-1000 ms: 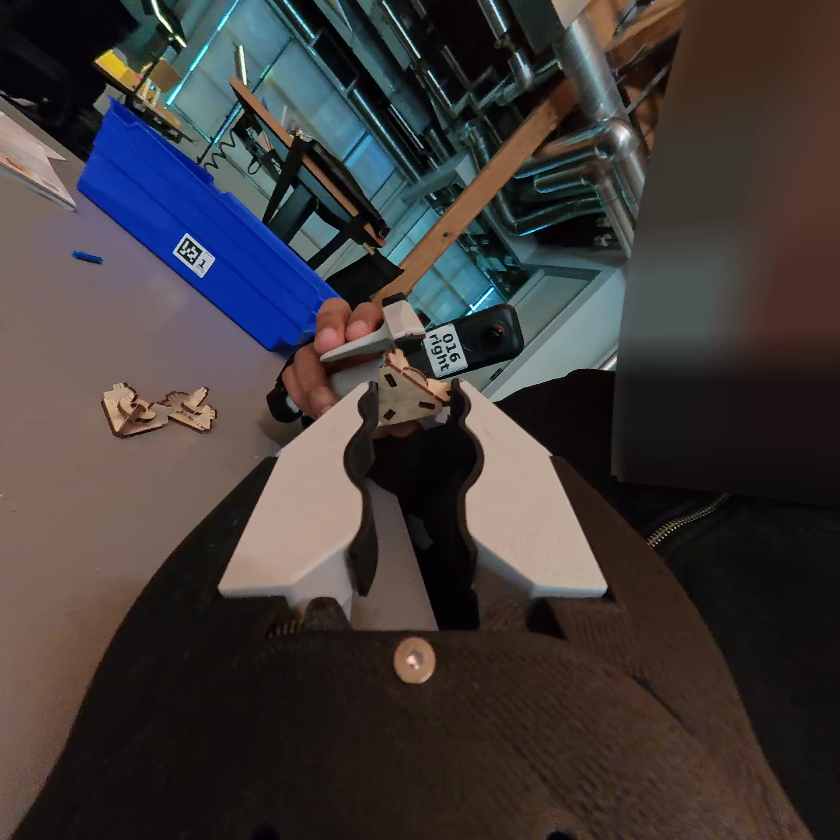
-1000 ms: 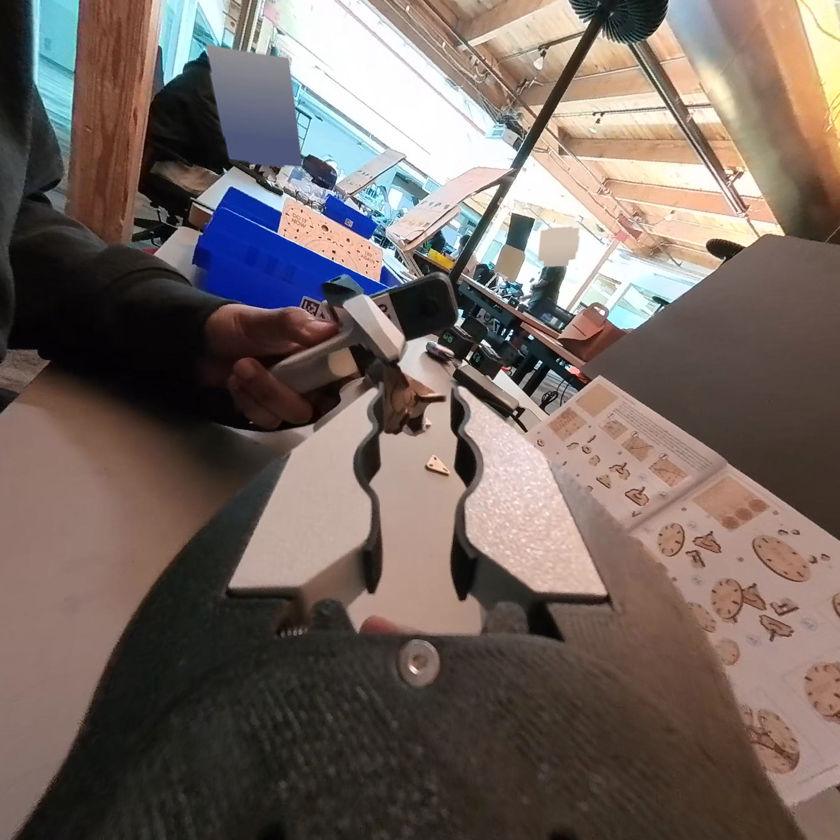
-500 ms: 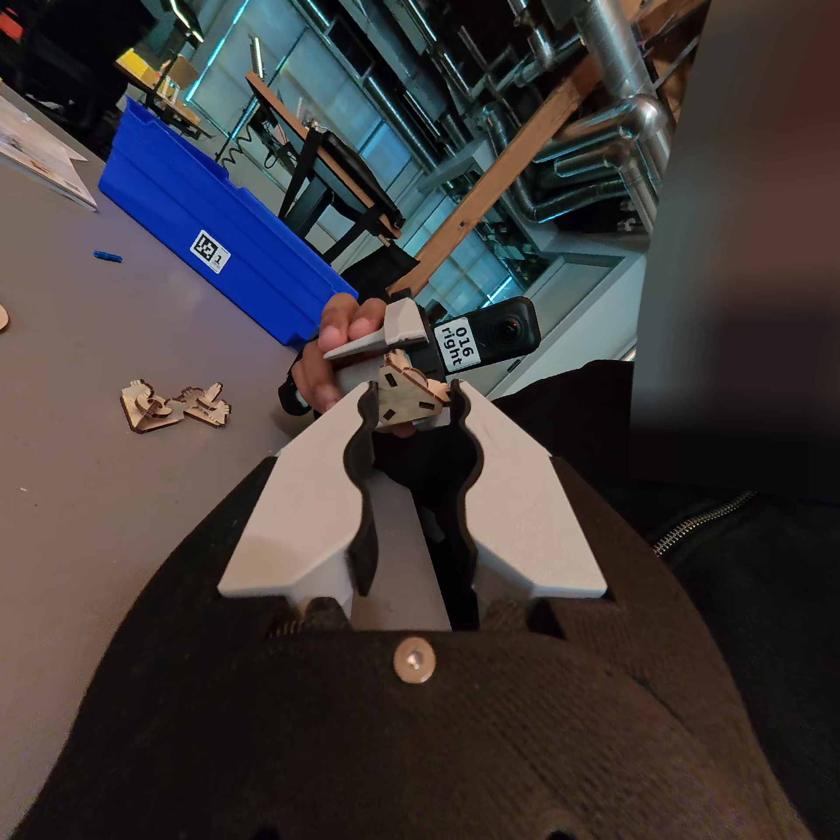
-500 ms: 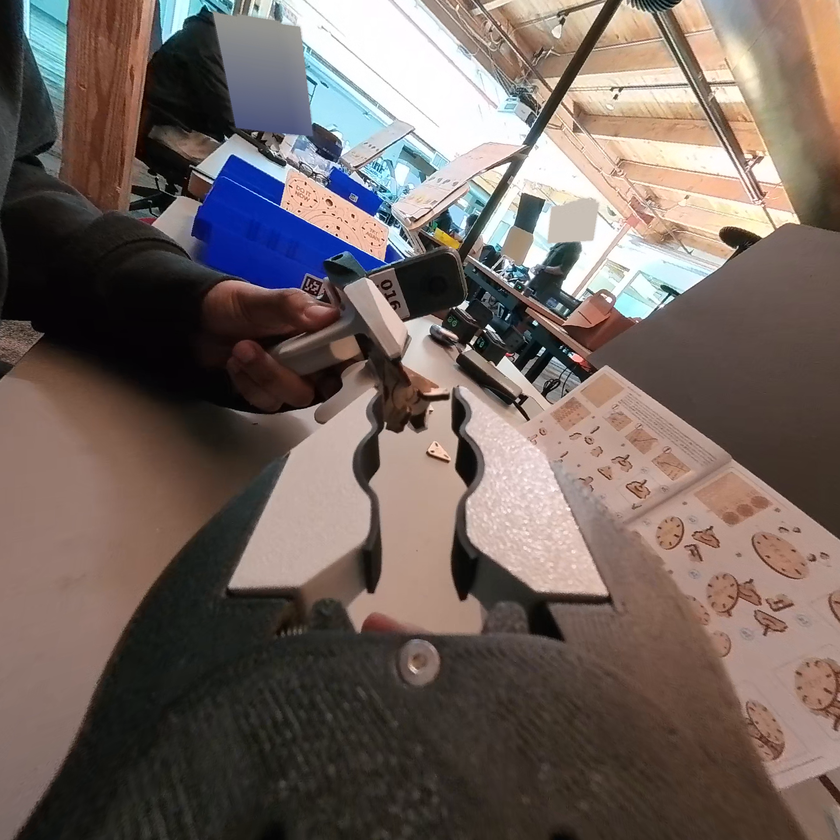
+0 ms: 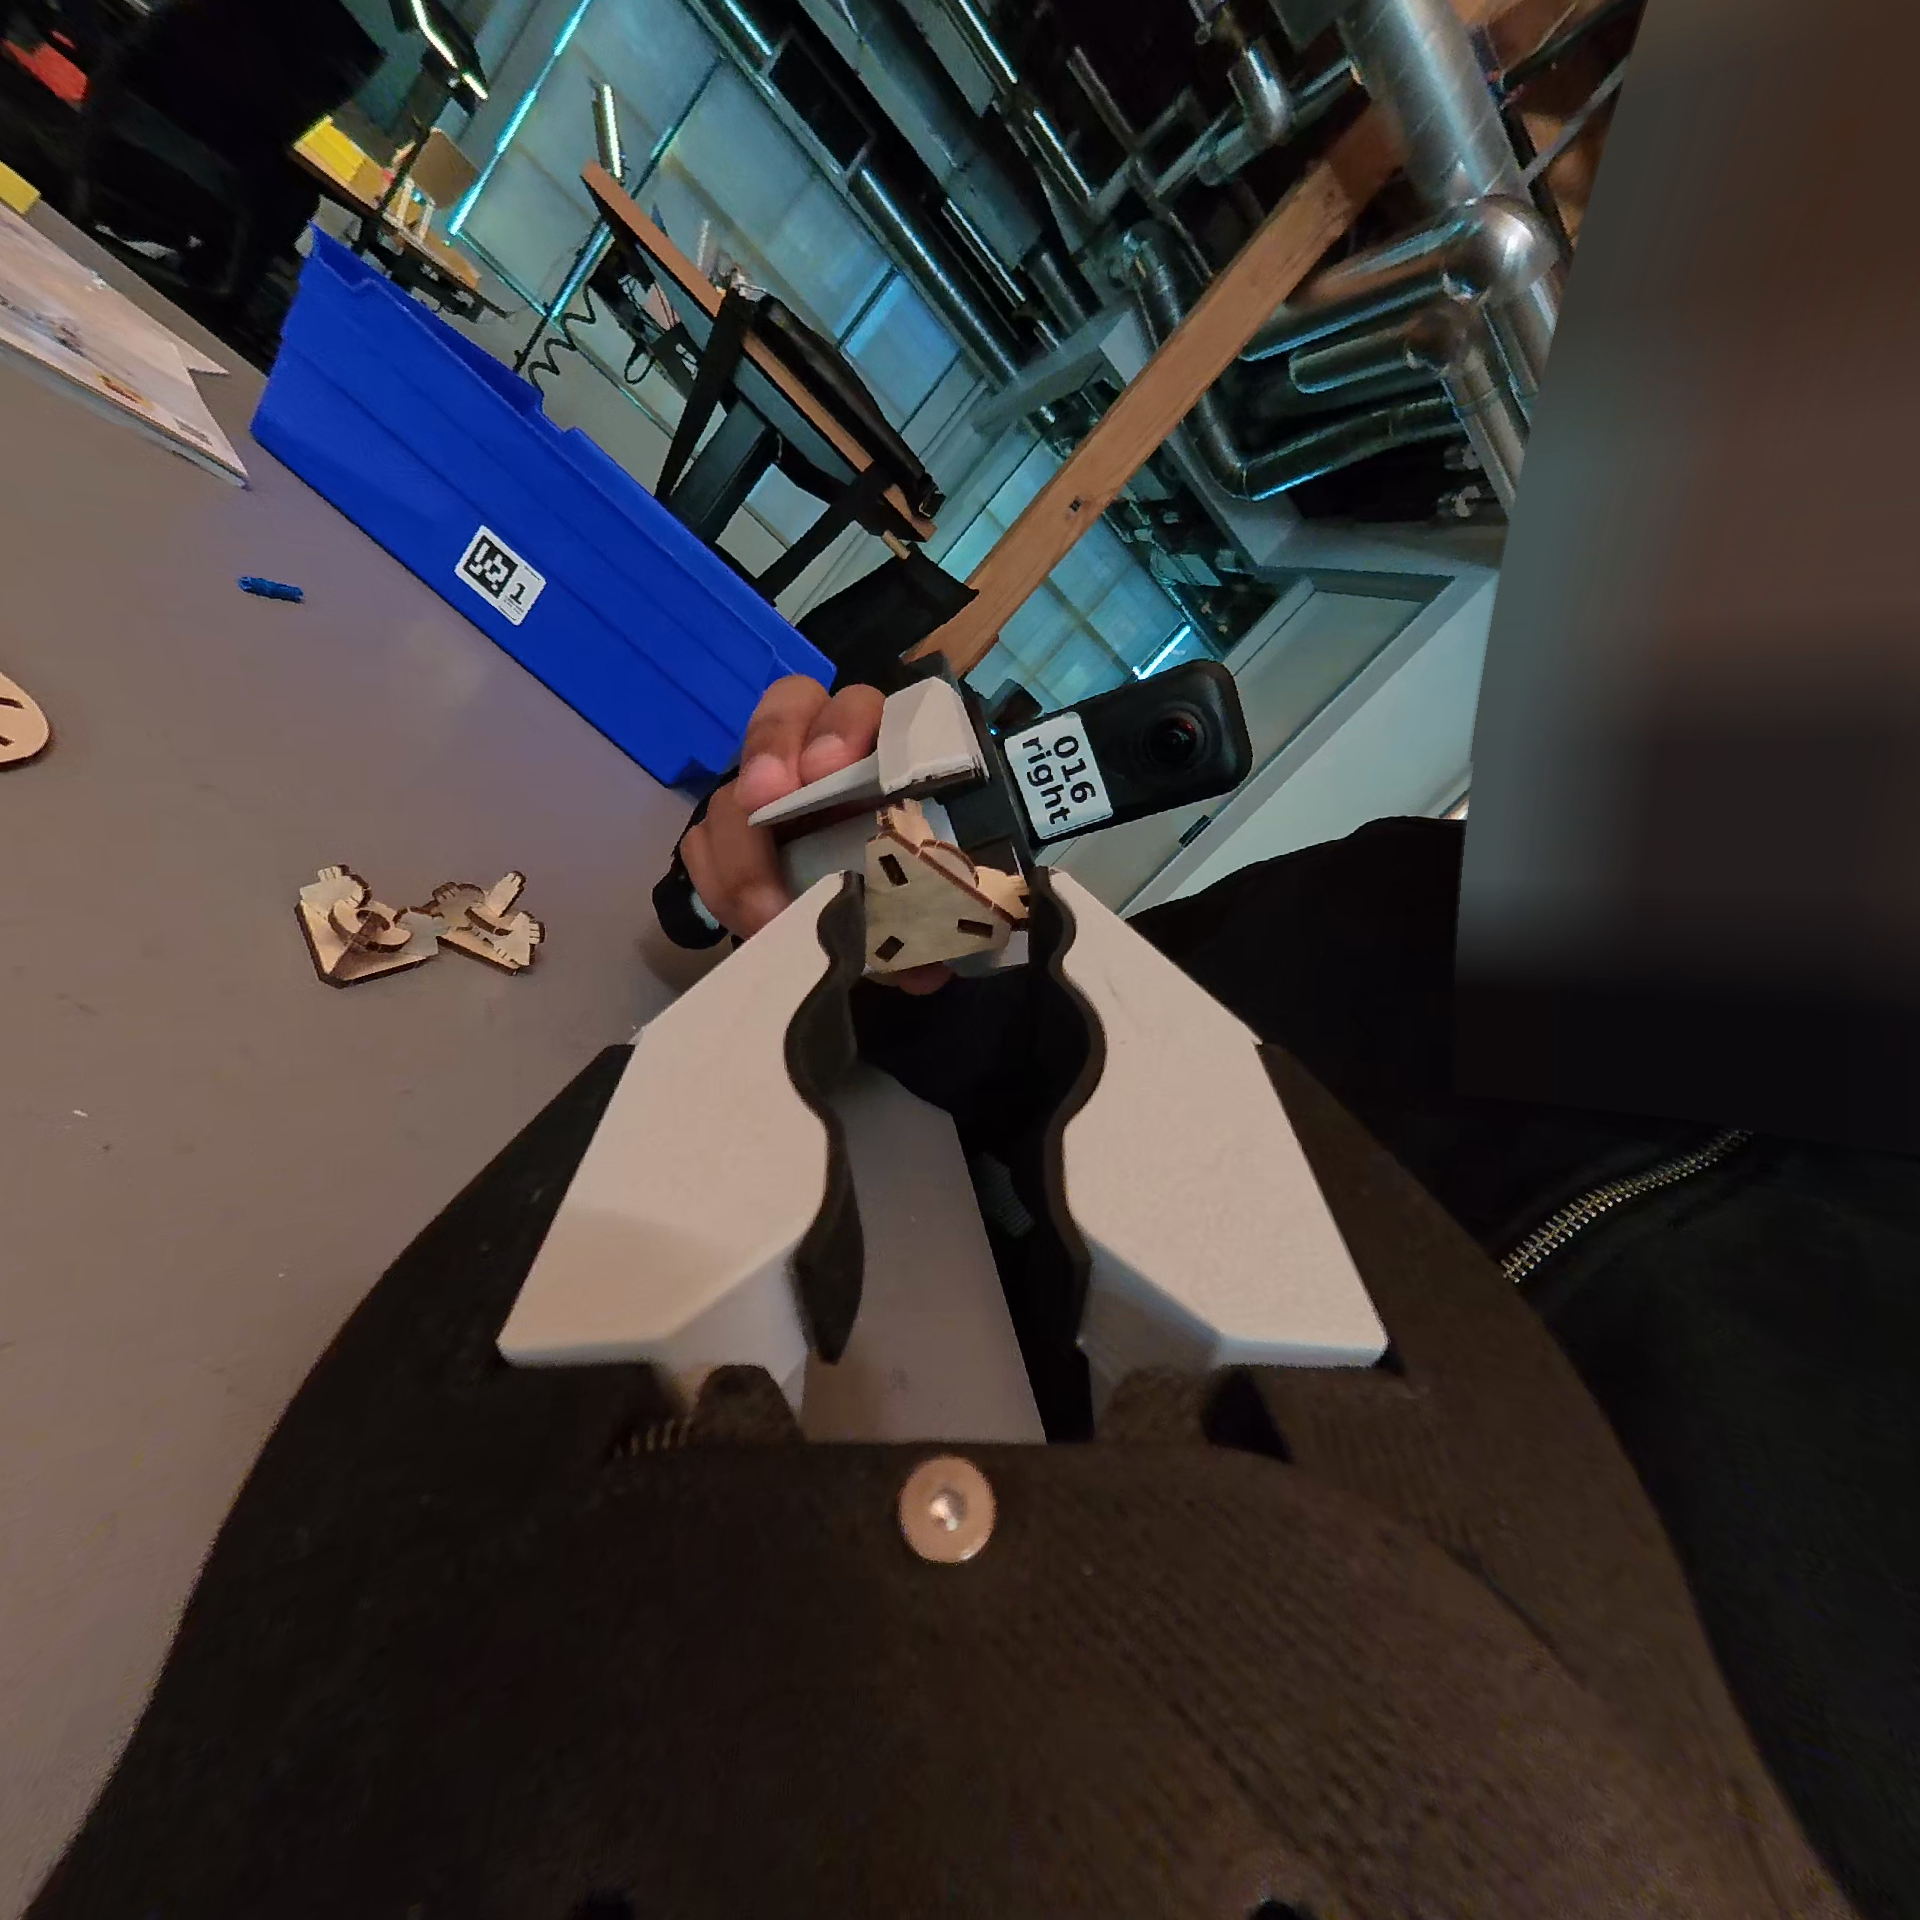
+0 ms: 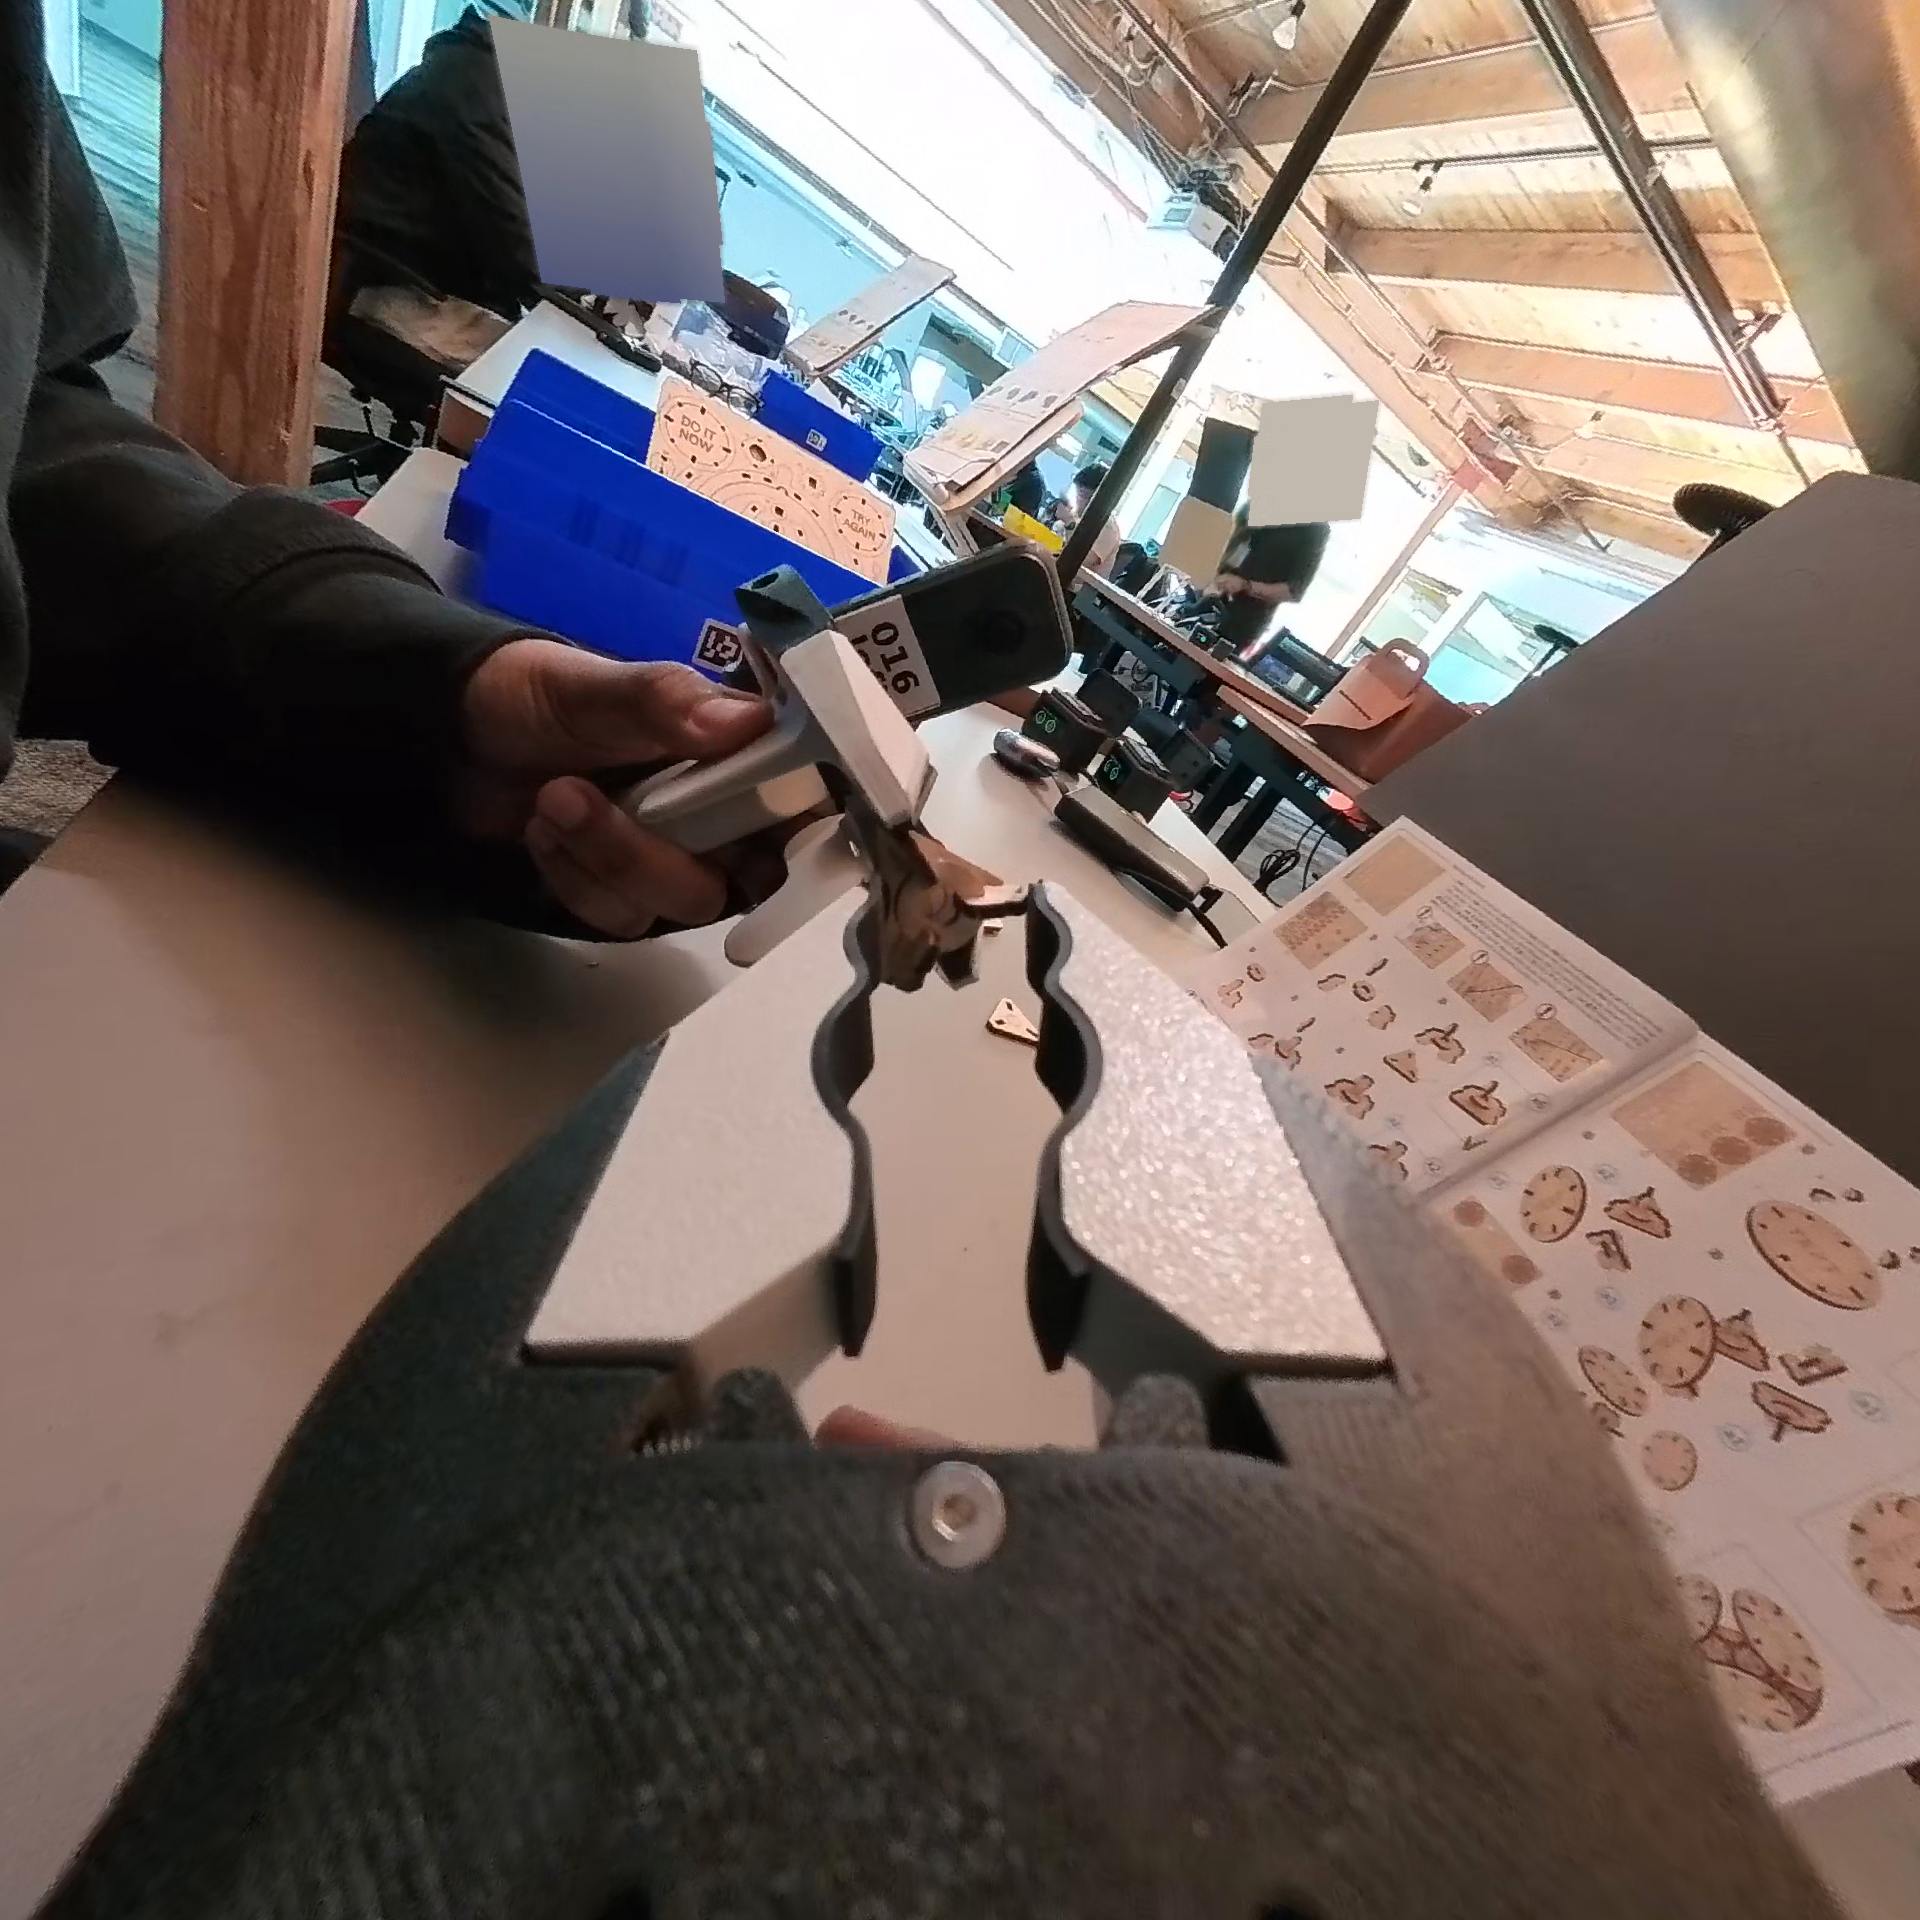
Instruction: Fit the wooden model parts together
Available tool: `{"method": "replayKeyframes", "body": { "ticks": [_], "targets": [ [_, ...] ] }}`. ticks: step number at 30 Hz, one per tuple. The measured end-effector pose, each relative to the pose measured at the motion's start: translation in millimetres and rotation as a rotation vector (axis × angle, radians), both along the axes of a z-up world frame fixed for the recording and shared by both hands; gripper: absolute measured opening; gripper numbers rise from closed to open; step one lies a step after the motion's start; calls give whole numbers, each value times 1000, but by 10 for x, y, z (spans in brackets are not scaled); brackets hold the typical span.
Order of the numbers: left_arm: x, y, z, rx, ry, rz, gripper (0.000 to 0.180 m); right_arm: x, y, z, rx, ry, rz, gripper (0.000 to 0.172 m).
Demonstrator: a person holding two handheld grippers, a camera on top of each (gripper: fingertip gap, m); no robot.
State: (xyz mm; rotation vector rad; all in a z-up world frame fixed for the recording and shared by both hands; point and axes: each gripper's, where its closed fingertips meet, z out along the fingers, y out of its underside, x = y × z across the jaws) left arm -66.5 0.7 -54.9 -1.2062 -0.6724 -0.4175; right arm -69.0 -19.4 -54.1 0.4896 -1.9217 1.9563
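A small triangular plywood plate [image 5: 925, 920] with slots and hand-shaped wooden pieces fitted in it hangs above the grey table [image 5: 208, 1091]. My left gripper [image 5: 945, 914] is shut on it, with the pads pressed on its two sides. My right gripper [image 6: 951, 914] meets it from the opposite side. Its pads close on the same assembly [image 6: 920, 930] across the slotted pieces, and one wooden tab reaches the right pad. In the left wrist view the right gripper's fingers [image 5: 920, 743] sit above and below the plate. In the right wrist view the left gripper's fingers [image 6: 862, 727] clamp the assembly.
Two more wooden assemblies [image 5: 416, 925] lie on the table left of the grippers. A blue bin [image 5: 520, 540] stands behind them. A loose small wooden triangle [image 6: 1013, 1023] lies under the right gripper. An instruction sheet [image 6: 1558, 1195] lies to the right, and several small devices [image 6: 1122, 769] stand beyond. Only a small space, under 4 cm, lies between the two pairs of fingers.
Both grippers have shifted and tilted a little together, with the wooden assembly still between them. The grasps look unchanged.
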Motion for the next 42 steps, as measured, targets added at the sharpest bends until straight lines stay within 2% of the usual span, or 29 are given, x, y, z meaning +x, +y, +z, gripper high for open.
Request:
{"method": "replayKeyframes", "body": {
  "ticks": [14,22,25,33,42],
  "targets": [
    [14,3,23,33,-4,-22,31,9,9,26,-20,10,3,23],
    [19,-55,119,127,-19,-41,38,42,37,90,-53,-42,47,23],
    [36,-59,160,146,-6,-46,38,109,59,134,-74,-131,125,23],
    [156,4,244,198,-3,-137,31,170,153,266,-110,-537,385,22],
    [230,24,283,222,2,-189,16,248,156,269,-97,-698,510,23]
  ]
}}
